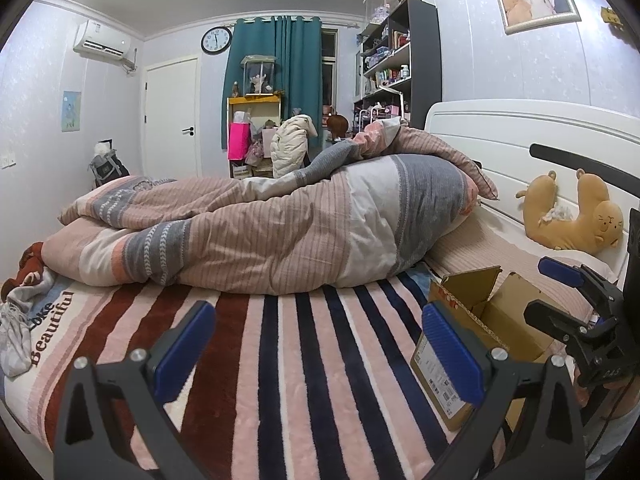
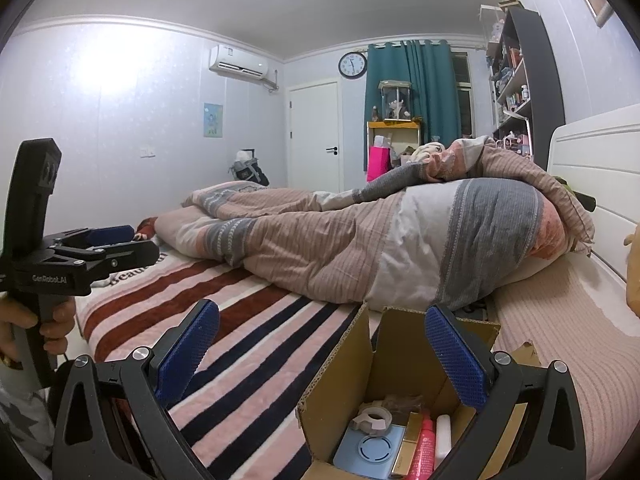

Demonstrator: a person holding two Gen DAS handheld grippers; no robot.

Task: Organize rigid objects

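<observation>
- On the striped pink, red and navy plush blanket [image 1: 304,360] sits the landmark: an open brown cardboard box [image 2: 360,392] with raised flaps, close to the white headboard end of the bed.
- Inside the box, packed side by side: a pale tape roll in its dispenser [image 2: 374,420], a flat light-blue square gadget with a ring mark [image 2: 370,450], a gold rectangular carton [image 2: 408,446], a pink plastic tube [image 2: 425,446], a white cylindrical bottle [image 2: 443,436].
- Right gripper [image 2: 322,354] hovers directly above the box, blue ribbed pads spread wide, nothing between them.
- Left gripper [image 1: 316,354] hangs over bare blanket just left of the box, jaws equally wide, empty. Its right pad overlaps the box's labelled side in the left wrist view; contact cannot be told.
- Judgement: rigid items look already gathered in the box; no loose ones show on the blanket beside it. Step in hand seems to be a pick from, or tidy within, the box.
- To do it well: come straight down between the flaps, avoid snagging the tall left flap, close across a narrow face of the tube or bottle, not the flat gadget.
- Left gripper could steady the box's side wall; soft bedding under it may let it tip.
- Rumpled pink-grey striped duvet [image 1: 260,236] lies beyond the box, out of the way.
</observation>
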